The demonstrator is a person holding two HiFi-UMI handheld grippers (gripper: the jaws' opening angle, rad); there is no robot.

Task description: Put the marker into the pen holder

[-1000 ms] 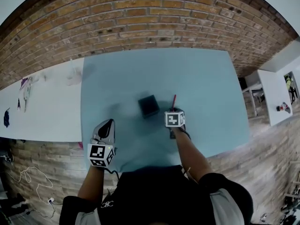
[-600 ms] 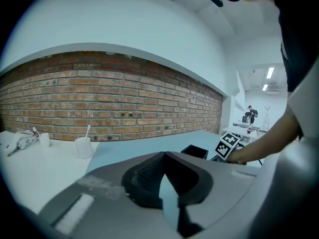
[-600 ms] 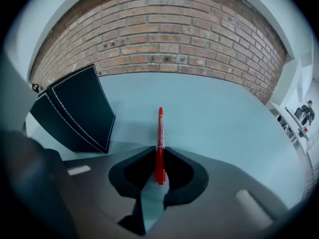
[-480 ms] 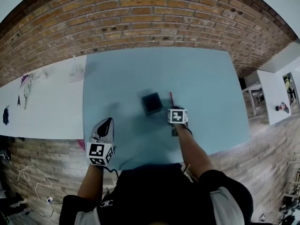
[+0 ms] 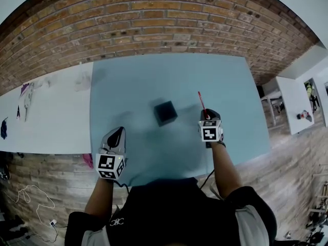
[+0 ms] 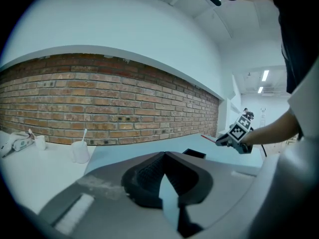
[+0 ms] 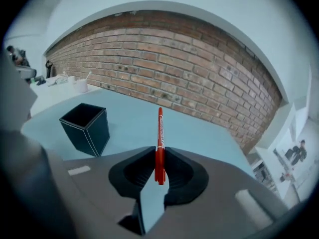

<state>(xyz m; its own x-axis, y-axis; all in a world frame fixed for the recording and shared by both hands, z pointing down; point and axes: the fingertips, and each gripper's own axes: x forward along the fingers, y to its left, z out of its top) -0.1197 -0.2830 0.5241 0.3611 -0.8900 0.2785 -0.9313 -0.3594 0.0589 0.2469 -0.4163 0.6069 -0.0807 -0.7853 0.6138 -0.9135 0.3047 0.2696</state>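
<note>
A red marker (image 7: 160, 133) stands between the pads of my right gripper (image 7: 159, 156), which has just been closing and is now shut on it. In the head view this gripper (image 5: 207, 115) hangs above the blue table (image 5: 230, 81), with the marker (image 5: 201, 100) pointing away from me. The black square pen holder (image 5: 165, 113) stands open-topped to its left; the right gripper view shows the holder (image 7: 85, 127) at lower left. My left gripper (image 5: 117, 133) rests near the table's front edge, its jaws (image 6: 163, 156) shut with nothing between them.
A white table (image 5: 46, 111) adjoins the blue one on the left, carrying a white cup (image 6: 79, 151) and small items. A brick wall (image 5: 164, 24) runs behind both tables. Another white table (image 5: 289, 104) stands at far right.
My right gripper has risen off the table with the marker and shifted right, away from the pen holder. The left gripper has stayed put.
</note>
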